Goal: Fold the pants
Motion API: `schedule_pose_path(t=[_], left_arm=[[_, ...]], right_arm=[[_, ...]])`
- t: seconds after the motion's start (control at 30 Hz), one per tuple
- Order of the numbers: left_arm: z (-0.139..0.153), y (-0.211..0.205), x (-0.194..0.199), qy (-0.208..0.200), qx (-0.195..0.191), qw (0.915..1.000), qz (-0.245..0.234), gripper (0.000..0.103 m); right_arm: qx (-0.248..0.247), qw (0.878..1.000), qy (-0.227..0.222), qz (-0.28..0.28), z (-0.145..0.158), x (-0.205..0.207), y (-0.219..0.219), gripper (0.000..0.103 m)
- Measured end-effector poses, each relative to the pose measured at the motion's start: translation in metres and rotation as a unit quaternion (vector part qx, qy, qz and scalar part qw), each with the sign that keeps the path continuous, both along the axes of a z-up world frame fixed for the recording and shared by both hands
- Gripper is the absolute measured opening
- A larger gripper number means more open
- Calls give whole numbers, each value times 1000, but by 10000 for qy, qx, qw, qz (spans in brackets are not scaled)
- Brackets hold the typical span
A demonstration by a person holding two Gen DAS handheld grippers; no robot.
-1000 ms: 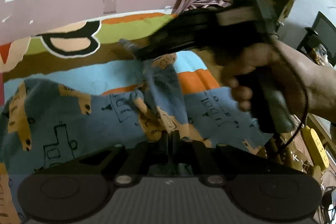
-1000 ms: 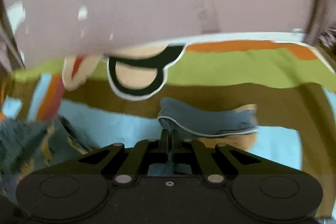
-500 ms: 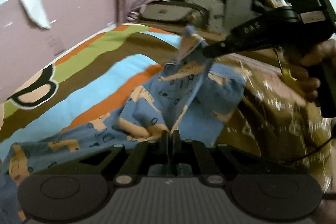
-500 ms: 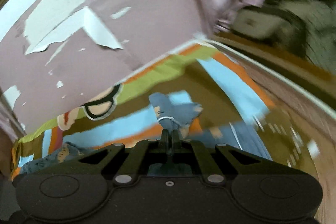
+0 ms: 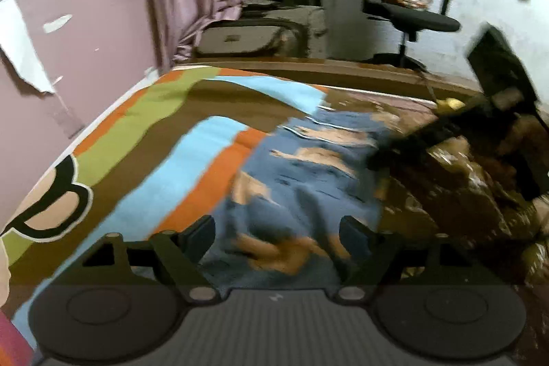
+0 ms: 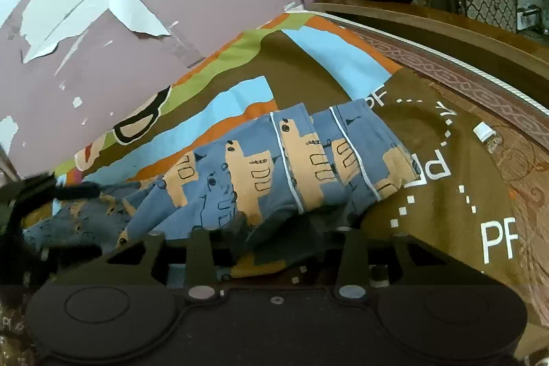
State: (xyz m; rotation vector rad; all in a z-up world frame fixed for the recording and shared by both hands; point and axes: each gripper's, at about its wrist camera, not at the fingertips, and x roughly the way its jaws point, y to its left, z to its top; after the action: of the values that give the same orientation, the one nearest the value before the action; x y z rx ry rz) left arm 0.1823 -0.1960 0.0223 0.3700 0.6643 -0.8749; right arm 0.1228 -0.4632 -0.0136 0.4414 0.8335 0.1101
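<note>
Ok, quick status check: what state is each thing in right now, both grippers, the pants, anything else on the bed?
left gripper: open, jaws wide apart over the pants, holding nothing.
right gripper: open, jaws wide apart, cloth lying between them ungripped.
pants: lying on the bedsheet, folded over, rumpled toward the left.
bedsheet: spread flat.
small bottle: lying on its side, white cap on.

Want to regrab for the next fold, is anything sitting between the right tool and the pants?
Nothing visible: the right tool is open with the blue pants lying directly ahead on the bedspread. The small bottle lies off to the side.
</note>
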Motion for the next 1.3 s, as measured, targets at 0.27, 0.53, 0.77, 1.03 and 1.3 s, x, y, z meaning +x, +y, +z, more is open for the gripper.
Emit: schedule_pose_path(t=[0.27, 0.53, 0.77, 1.03, 1.3], left_arm=[[4, -66, 94, 1002, -141, 9946, 225, 86], [-18, -141, 155, 1985, 251, 9798, -36, 72], [-35, -187, 150, 1887, 1185, 9731, -594, 37], [-32, -193, 146, 1733, 1266, 9759, -403, 13], [-4, -201, 130, 1369, 620, 9869, -590, 10]], right_arm=[[565, 9983, -156, -49, -6, 2, -17, 66], [1540, 9835, 178, -938, -18, 1, -28, 57], [1933, 9658, 443, -1668, -23, 6, -39, 34], [1838, 9640, 267, -1906, -25, 1, -42, 8], [303, 9821, -791, -1685, 11, -21, -25, 7]])
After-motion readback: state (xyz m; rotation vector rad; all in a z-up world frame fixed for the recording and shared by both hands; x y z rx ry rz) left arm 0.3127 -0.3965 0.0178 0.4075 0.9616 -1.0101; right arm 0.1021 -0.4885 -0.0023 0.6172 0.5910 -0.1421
